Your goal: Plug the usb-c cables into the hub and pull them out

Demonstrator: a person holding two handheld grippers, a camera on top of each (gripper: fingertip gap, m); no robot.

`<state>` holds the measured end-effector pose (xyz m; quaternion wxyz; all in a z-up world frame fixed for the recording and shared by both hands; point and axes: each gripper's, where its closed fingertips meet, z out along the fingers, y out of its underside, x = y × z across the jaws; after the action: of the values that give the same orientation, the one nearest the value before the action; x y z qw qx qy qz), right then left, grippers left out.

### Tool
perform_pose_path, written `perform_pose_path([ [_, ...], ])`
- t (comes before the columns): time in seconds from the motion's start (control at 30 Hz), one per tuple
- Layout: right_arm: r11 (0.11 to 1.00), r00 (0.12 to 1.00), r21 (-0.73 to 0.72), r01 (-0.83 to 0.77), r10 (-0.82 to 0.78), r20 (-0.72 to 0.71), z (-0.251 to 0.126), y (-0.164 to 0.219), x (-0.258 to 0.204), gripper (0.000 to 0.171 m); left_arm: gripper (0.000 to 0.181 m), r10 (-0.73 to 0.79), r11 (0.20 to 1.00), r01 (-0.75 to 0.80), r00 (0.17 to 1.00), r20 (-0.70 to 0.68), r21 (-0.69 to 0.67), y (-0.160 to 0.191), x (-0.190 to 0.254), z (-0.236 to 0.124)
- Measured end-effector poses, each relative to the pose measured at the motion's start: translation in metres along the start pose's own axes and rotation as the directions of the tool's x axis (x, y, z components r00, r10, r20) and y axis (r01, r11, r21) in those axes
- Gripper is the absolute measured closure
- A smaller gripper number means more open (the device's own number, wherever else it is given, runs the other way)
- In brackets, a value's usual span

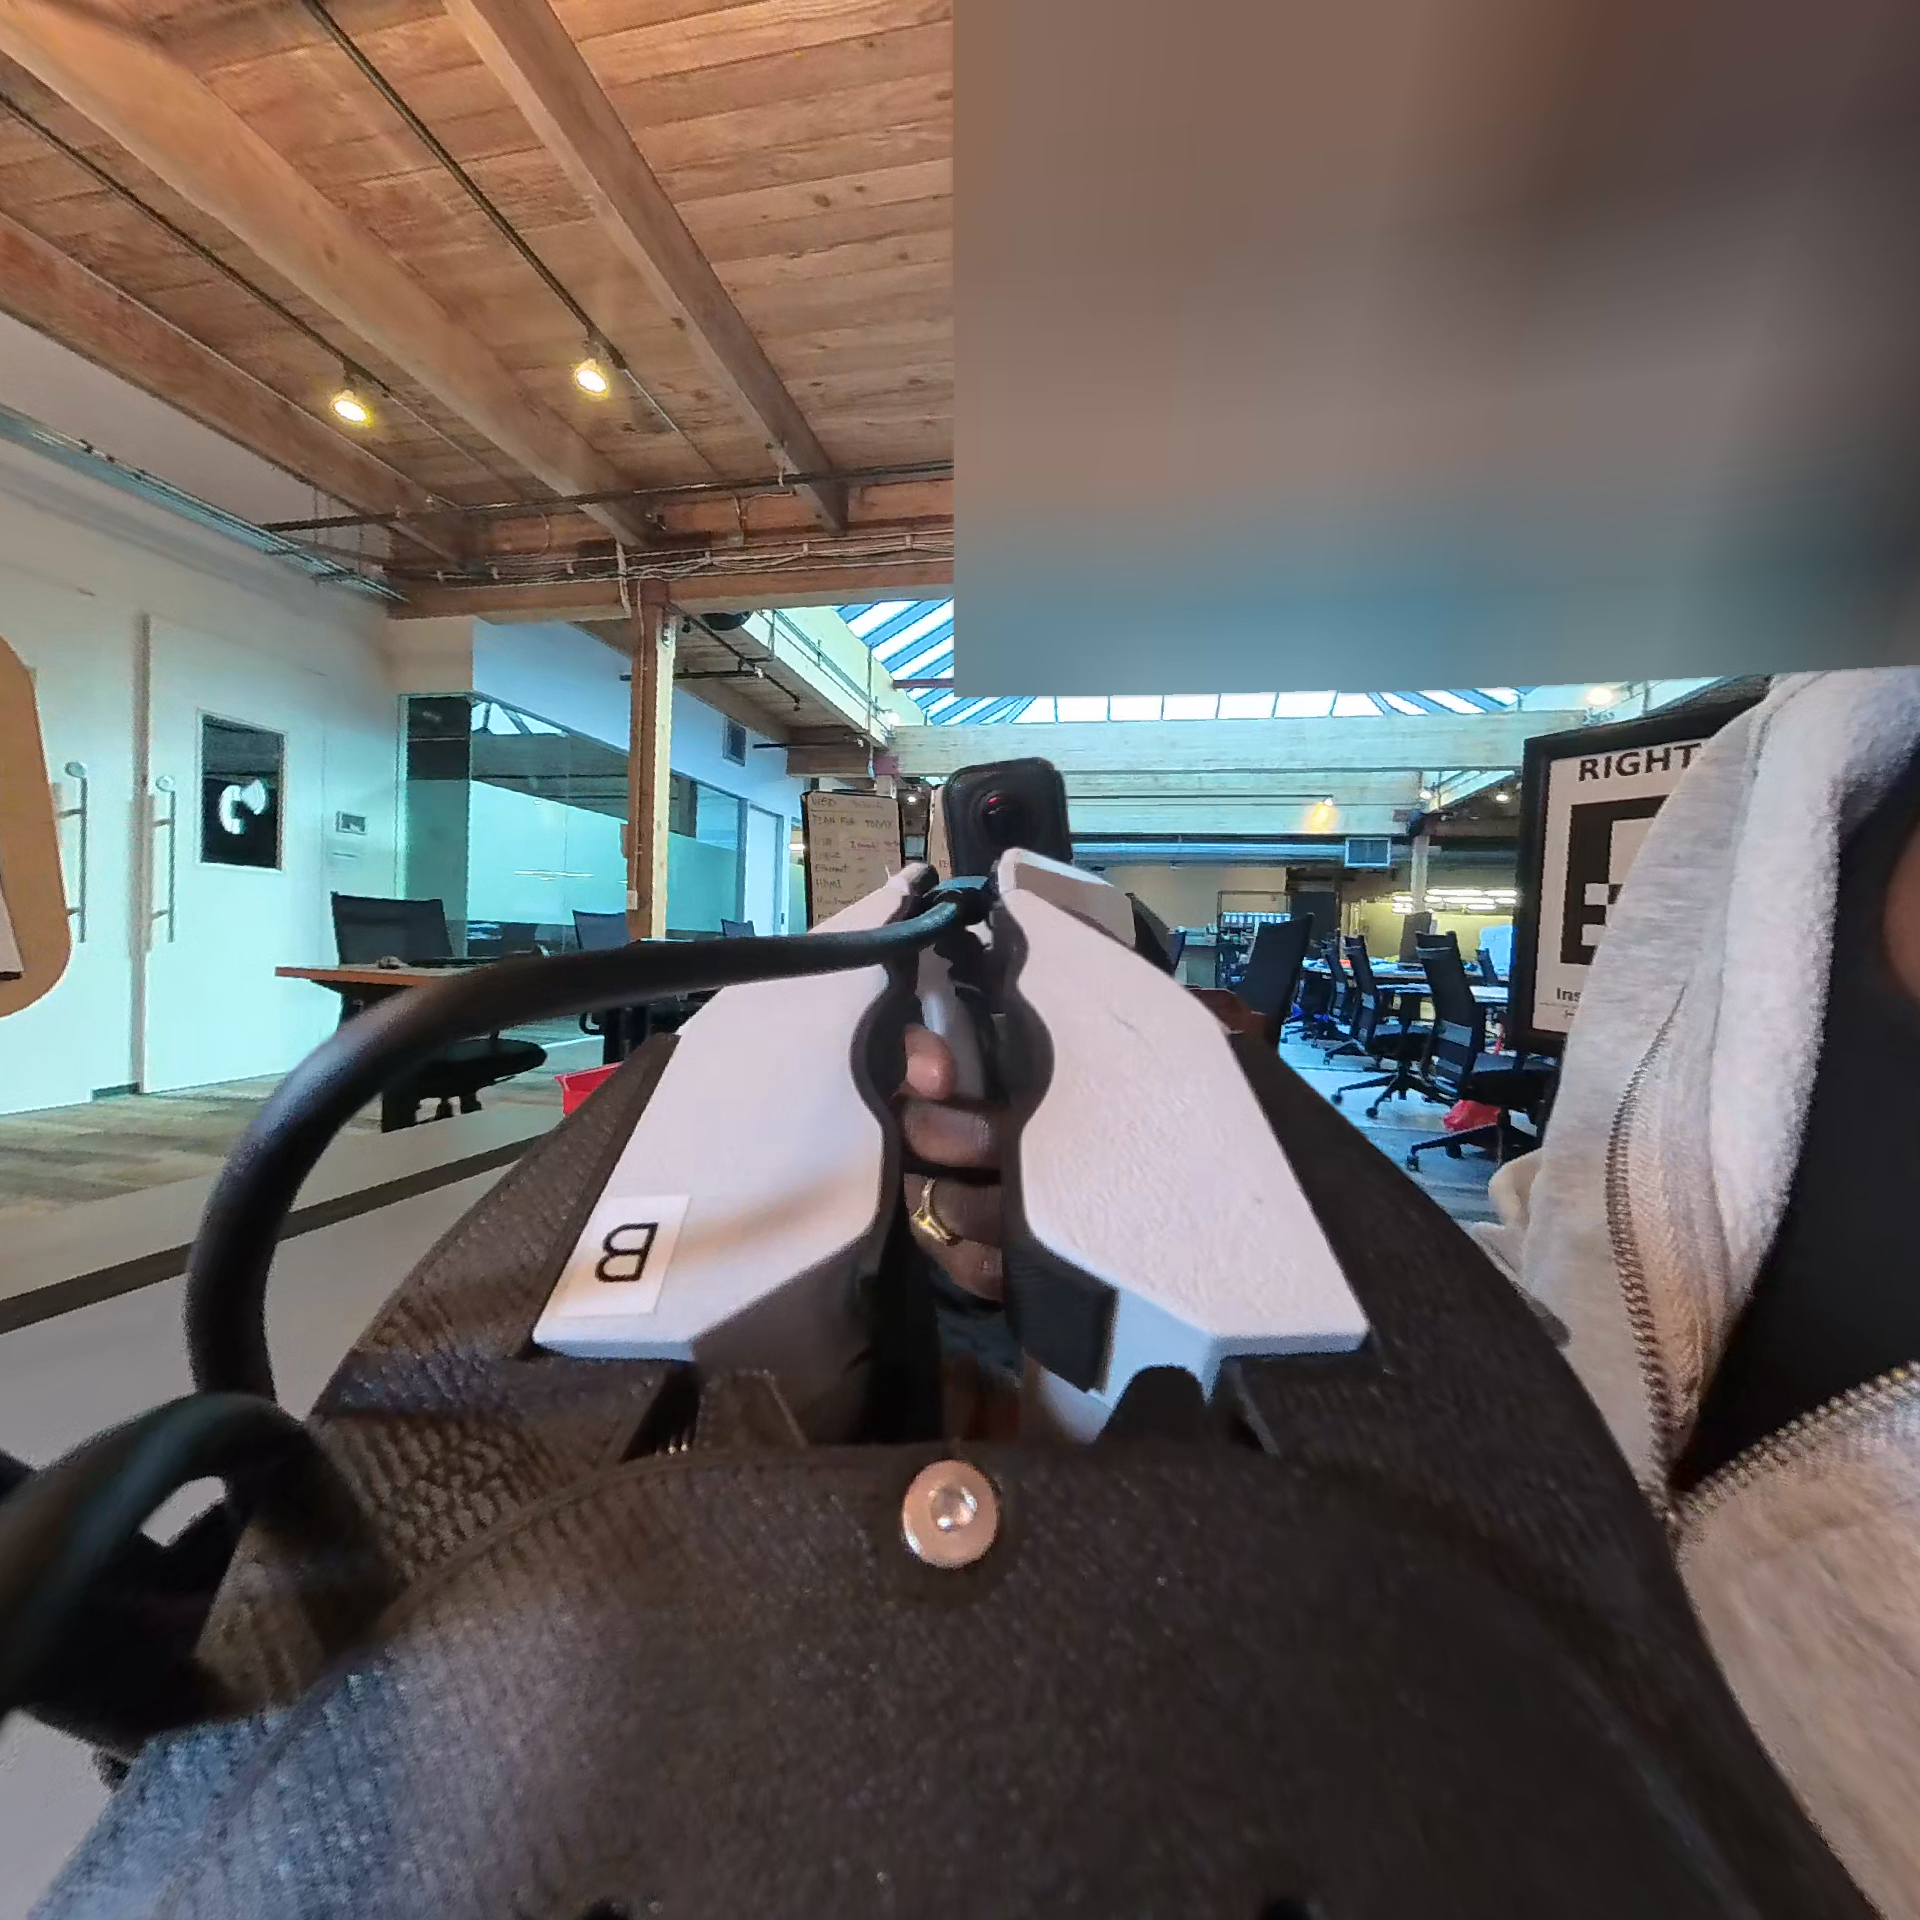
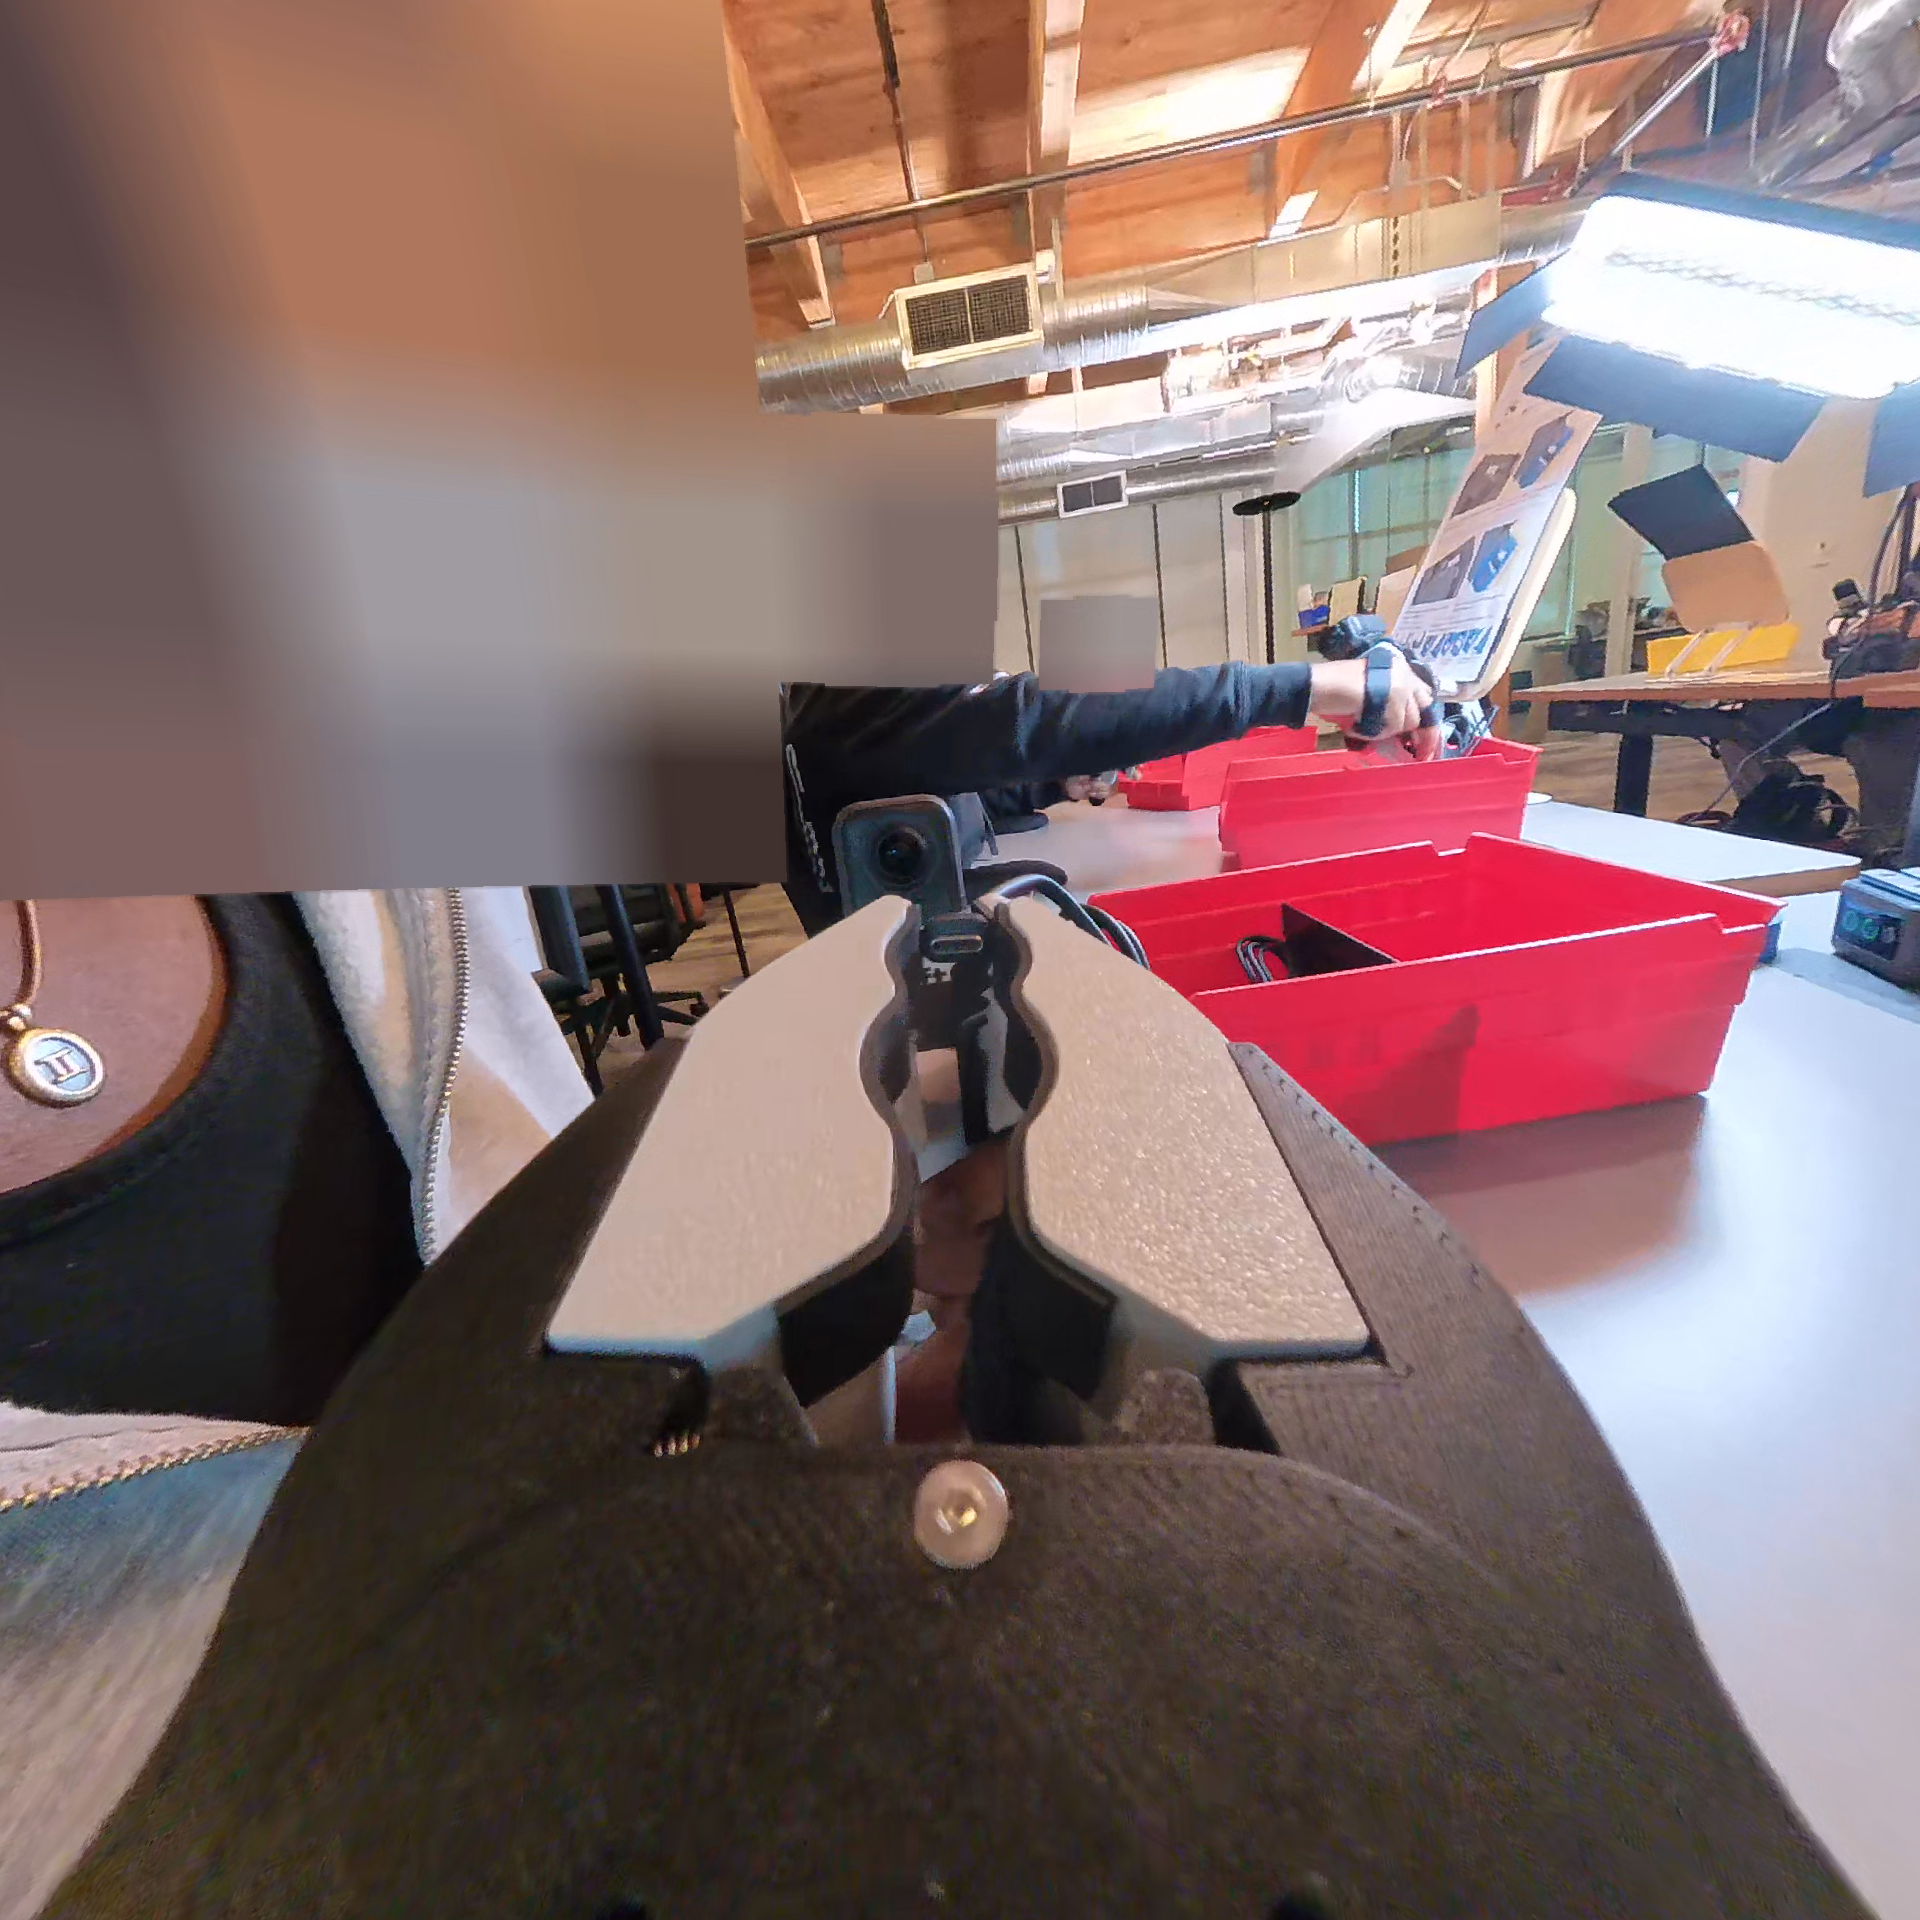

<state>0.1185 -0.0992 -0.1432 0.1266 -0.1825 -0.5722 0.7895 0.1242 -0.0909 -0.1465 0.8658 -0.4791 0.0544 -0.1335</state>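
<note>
Both grippers are held up in the air, facing each other tip to tip. My left gripper (image 1: pixel 961 899) is shut on a black usb-c cable (image 1: pixel 540 997) near its end. The cable loops out to the left and down. The right gripper's camera (image 1: pixel 1003 821) shows just beyond the tips. My right gripper (image 2: pixel 951 935) is shut on a small black part (image 2: pixel 951 948) that shows a usb-c end. I cannot tell whether it is the hub or a plug. The left gripper's camera (image 2: pixel 899 852) sits right behind it, and a black cable (image 2: pixel 1049 891) runs off to the right.
A red bin (image 2: pixel 1455 1029) holding black cables (image 2: pixel 1262 951) stands on the grey table (image 2: pixel 1714 1351) to the right, with another red bin (image 2: pixel 1371 800) behind it. Another person's arm (image 2: pixel 1143 707) reaches over that one. The holder's grey hoodie (image 1: pixel 1714 1091) is close by. Left and right tips are no more than a few centimetres apart.
</note>
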Motion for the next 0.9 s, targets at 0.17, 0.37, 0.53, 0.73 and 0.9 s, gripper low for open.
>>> perform_pose_path([
  [0.17,1.0,1.0,-0.013,0.012,-0.012,0.009,0.0,0.002,-0.002,0.158,0.168,-0.024,1.0,0.024,1.0,-0.018,-0.007,0.0,0.001,-0.001],
  [0.37,0.999,1.0,-0.034,0.001,0.0,0.026,0.0,0.006,-0.003,0.158,0.168,-0.044,0.999,0.044,0.999,-0.026,0.007,0.002,0.002,-0.004],
  [0.53,1.0,0.999,-0.015,-0.015,0.015,0.03,-0.006,0.002,-0.002,0.155,0.168,-0.035,0.999,0.036,0.999,-0.024,0.02,-0.001,0.0,-0.007],
  [0.73,0.995,1.0,-0.092,0.027,-0.027,0.006,-0.01,0.007,0.0,0.148,0.168,-0.026,1.0,0.026,1.0,-0.004,0.004,0.001,-0.004,-0.01],
  [0.9,0.988,0.997,-0.131,0.076,-0.078,-0.007,-0.008,0.008,0.002,0.158,0.168,-0.021,1.0,0.021,1.0,-0.013,-0.009,0.004,-0.002,-0.009],
])
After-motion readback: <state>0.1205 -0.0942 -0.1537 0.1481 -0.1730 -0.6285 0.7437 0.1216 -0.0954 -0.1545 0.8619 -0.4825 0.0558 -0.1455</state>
